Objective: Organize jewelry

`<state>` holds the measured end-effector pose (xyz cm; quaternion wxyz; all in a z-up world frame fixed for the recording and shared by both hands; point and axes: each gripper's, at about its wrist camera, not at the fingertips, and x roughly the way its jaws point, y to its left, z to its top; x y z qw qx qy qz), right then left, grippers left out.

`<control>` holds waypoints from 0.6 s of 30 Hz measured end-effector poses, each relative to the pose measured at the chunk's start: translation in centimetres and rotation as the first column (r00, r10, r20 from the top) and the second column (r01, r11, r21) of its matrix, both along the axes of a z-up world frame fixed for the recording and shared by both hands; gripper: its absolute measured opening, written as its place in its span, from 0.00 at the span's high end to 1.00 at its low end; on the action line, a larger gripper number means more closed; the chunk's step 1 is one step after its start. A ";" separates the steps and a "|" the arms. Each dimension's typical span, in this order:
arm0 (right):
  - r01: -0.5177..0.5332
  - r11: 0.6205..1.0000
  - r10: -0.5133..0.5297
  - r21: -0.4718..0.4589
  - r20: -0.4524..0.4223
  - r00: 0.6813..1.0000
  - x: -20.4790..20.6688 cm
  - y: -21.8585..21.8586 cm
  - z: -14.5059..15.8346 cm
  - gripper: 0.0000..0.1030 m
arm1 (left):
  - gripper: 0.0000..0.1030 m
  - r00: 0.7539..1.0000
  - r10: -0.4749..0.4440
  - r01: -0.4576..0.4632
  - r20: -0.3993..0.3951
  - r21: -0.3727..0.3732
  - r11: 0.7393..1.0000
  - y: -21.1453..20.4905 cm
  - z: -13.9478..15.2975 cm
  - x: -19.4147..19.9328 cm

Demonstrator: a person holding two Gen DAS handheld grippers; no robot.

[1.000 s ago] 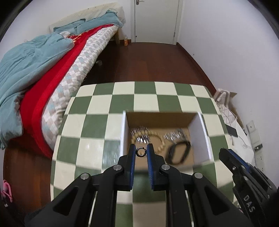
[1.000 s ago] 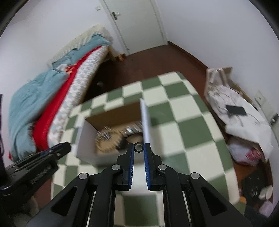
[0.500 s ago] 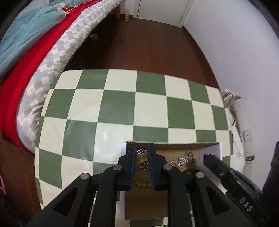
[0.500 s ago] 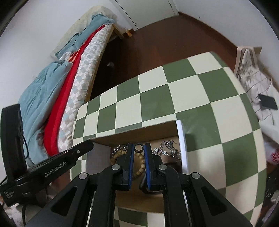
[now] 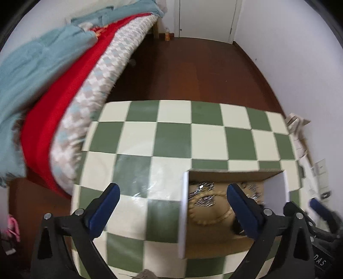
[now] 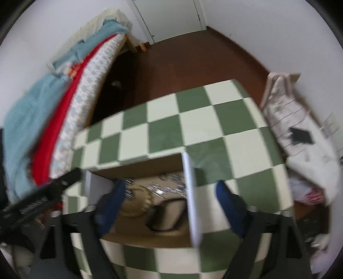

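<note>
An open cardboard box with white flaps stands on the green-and-cream checkered table. In it lie silver chains, a beige bead bracelet and a black band. My left gripper is wide open and empty above the box's left flap. My right gripper is wide open and empty above the box's right flap; its fingers show at the left view's right edge.
A bed with teal and red covers stands left of the table. Dark wood floor lies beyond, with a white door. White clutter and a dark phone lie right of the table.
Both grippers opened wide; the small rings they held are gone from the fingers. Both views have pulled back and tilted up from the box.
</note>
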<state>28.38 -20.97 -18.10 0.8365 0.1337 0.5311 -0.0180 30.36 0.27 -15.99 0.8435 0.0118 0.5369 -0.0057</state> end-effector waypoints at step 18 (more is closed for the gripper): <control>-0.034 0.980 0.025 -0.197 -0.047 0.999 -7.6 0.8 3.2 0.00 | 0.01 0.995 0.028 -0.030 0.097 0.023 0.999 1.1 4.1 -9.7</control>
